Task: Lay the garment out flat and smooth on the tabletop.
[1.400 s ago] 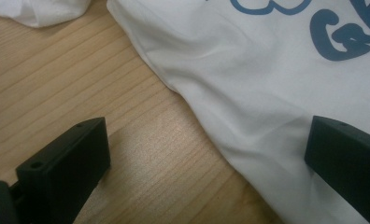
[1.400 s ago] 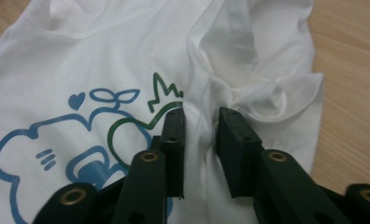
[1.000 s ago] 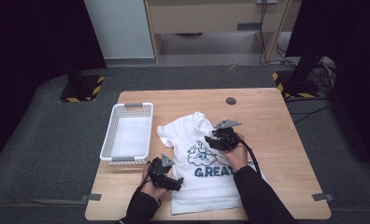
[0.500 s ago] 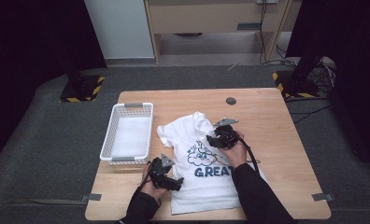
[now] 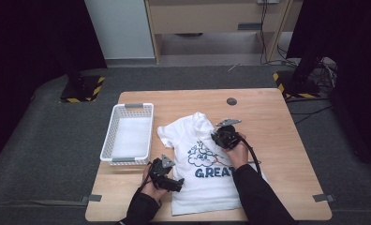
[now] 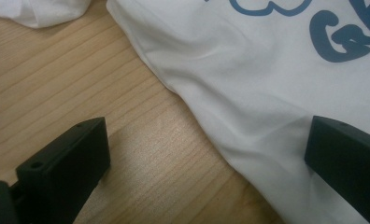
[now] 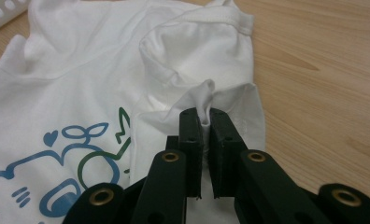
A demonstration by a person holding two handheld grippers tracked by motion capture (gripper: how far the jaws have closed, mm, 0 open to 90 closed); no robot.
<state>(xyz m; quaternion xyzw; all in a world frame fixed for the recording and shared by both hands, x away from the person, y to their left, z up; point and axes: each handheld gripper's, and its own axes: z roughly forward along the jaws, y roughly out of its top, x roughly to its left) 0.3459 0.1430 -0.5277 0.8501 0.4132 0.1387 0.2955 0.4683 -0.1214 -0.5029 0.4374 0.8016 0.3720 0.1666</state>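
Bench (image 5: 277, 140) of pale wood carries the white printed cotton T-shirt (image 5: 207, 187), spread flat. The right gripper (image 7: 205, 116) has just been closing and pinches a shirt fold; the left gripper (image 6: 206, 154) gapes over its edge, hem cut off.

High view: fixed overhead, facing forward and down, far enough to take in whole counter (image 5: 286, 140), basket (image 5: 127, 136) and floor beyond. Left tool view: very close, low over shirt (image 6: 267, 70) edge and wood. Right tool view: close, looking along its jaws at bunched cloth. All three share the printed shirt.
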